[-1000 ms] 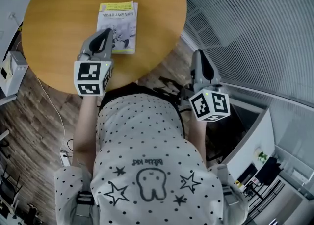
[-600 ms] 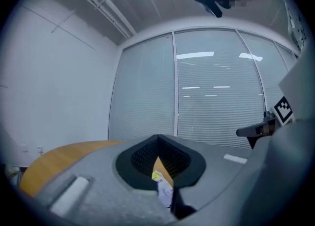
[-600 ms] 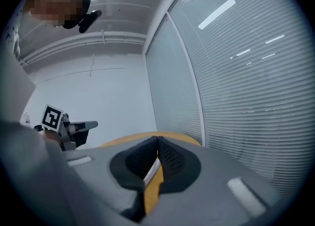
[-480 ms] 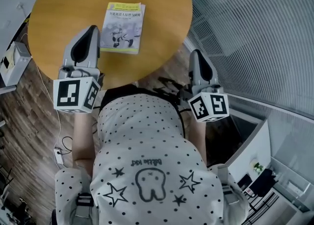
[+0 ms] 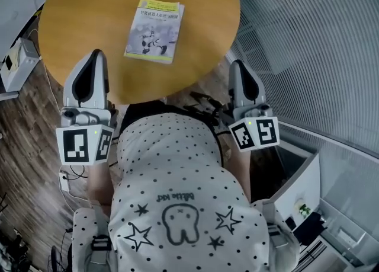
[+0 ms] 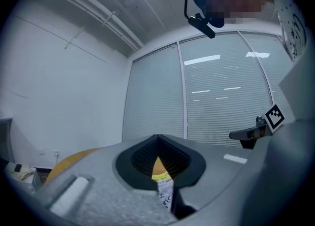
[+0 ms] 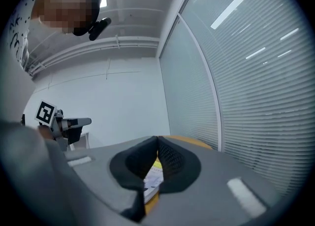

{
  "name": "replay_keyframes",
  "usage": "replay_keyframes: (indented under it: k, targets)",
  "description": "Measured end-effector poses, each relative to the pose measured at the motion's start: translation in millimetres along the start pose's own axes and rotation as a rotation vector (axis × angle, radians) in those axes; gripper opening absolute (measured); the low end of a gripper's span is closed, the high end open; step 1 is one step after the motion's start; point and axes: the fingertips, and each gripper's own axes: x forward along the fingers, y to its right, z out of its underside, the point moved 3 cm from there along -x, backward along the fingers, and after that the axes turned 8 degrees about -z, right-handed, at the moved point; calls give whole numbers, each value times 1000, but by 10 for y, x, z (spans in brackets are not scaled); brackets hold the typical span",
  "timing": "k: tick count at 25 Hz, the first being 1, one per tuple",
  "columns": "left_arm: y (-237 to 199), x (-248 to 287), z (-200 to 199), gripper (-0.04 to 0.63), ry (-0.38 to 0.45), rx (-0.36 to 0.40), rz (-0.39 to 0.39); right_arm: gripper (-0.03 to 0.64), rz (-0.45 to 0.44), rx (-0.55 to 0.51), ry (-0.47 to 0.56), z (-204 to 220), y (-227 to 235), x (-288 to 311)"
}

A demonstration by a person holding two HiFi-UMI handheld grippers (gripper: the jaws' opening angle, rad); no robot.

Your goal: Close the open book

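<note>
The book (image 5: 154, 31) lies closed, cover up, on the round wooden table (image 5: 83, 10), toward its far middle. My left gripper (image 5: 95, 56) hovers over the table's near left edge, well short of the book, jaws shut and empty. My right gripper (image 5: 238, 66) hangs just off the table's near right edge, also shut with nothing in it. In the left gripper view the closed pads (image 6: 158, 141) meet, with the book (image 6: 162, 183) seen low behind them. The right gripper view shows its pads (image 7: 157, 141) together and the book (image 7: 151, 178) beyond.
A glass wall with blinds (image 5: 308, 40) runs along the right. A white cabinet (image 5: 299, 182) stands at lower right. A white box (image 5: 15, 63) and a power strip (image 5: 64, 180) with cables sit on the wooden floor at left. The person's dotted shirt (image 5: 177, 194) fills the foreground.
The left gripper has drawn back from beside the book to the table's near left edge. The right gripper has shifted only slightly. The book stays closed in place.
</note>
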Motion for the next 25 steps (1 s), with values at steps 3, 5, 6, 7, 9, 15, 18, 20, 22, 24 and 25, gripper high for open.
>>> replay_keyframes:
  k: [3,5,6,7,9,15,18,20,22,24,25]
  targets:
    - [-61,-133,39,9,-8,35,-37,4,-7,-5,-6,14,-20,-19]
    - [-92,-211,78,9,-22,51,-60,5,-4,-3,-13,33,-32,-47]
    - [-106,-248,101,9,-31,53,-70,5,-1,-1,-16,38,-40,-62]
    - [-120,-281,125,9,-40,52,-79,4,1,0,-18,40,-48,-78]
    - [-142,-333,177,9,-56,40,-92,4,6,0,-20,45,-53,-106]
    - [-108,-305,236,9,-75,47,-87,4,19,6,-25,65,-15,-119]
    - [-53,-262,248,9,-82,66,-65,5,15,9,-30,92,-23,-116]
    - [-29,-237,257,9,-82,62,-56,4,11,4,-38,114,-29,-112]
    - [-8,-219,266,9,-85,62,-47,5,10,2,-43,131,-34,-108]
    - [19,-202,290,9,-94,64,-34,5,8,5,-44,140,-34,-109]
    - [34,-191,305,9,-98,65,-29,5,7,5,-45,140,-31,-109]
